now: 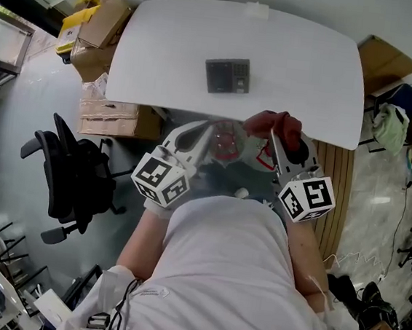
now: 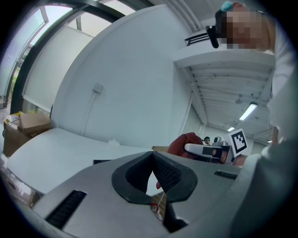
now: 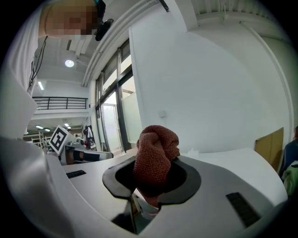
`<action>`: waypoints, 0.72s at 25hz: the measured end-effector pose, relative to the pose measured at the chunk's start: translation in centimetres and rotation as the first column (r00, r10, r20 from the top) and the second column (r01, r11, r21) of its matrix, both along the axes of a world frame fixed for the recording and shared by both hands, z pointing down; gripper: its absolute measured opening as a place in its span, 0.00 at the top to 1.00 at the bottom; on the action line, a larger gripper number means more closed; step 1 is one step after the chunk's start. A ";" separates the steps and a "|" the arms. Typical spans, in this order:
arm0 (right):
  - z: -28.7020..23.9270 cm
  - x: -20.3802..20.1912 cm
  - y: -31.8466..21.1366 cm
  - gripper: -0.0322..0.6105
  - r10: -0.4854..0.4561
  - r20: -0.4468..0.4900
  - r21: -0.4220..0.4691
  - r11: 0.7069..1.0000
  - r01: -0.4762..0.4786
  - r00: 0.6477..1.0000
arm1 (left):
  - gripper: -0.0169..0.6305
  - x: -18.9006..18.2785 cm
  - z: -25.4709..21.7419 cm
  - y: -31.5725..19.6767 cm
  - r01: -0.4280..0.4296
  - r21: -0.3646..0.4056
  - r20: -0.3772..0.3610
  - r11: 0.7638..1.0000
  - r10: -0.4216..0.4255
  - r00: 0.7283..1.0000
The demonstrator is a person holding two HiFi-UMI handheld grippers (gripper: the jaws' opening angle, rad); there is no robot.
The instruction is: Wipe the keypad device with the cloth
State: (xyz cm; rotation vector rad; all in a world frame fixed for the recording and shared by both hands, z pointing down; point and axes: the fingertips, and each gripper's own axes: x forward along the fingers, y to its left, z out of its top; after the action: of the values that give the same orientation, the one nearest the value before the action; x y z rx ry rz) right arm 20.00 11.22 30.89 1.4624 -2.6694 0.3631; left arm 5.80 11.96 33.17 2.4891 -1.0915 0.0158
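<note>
A pile of brown cardboard boxes (image 1: 103,29) sits on the floor at the left, right beside the table. One black office chair (image 1: 73,176) stands on the floor near the boxes.

There is one big white table with round corners (image 1: 166,54). One dark grey, flat, square keypad device (image 1: 227,76) lies on it, about in the middle, with bare table top all around it. One small white thing (image 1: 256,11) sits at the far edge of the table; I cannot tell what it is.

There are two grippers, side by side at the near edge of the table, well apart from the keypad device. The left gripper (image 2: 152,162) has its jaws pressed together and nothing between them. The right gripper (image 3: 153,179) squeezes its jaws on one red-brown knitted cloth (image 3: 156,155). The cloth is bunched up in a lump and sticks out above the jaws.

One light brown wooden board (image 1: 384,61) is past the right end of the table.
</note>
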 end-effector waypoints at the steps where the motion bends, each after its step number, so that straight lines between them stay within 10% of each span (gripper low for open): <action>1: 0.1 -0.5 -1.0 0.80 0.005 -0.019 -0.004 1.000 -0.005 1.000 | 0.96 -0.5 0.2 -1.2 -0.009 0.005 0.007 1.000 0.009 1.000; 18: 5.7 -3.2 -12.4 0.80 0.086 -0.172 -0.182 0.976 -0.117 0.981 | 0.95 -5.1 4.1 -12.9 -0.147 -0.021 0.054 0.989 0.148 0.987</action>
State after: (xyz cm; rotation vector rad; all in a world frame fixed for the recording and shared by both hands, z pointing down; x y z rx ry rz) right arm 16.85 -1.14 36.56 1.5031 -2.3666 0.4704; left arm 0.66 -0.94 37.24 2.5625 -0.9216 0.1380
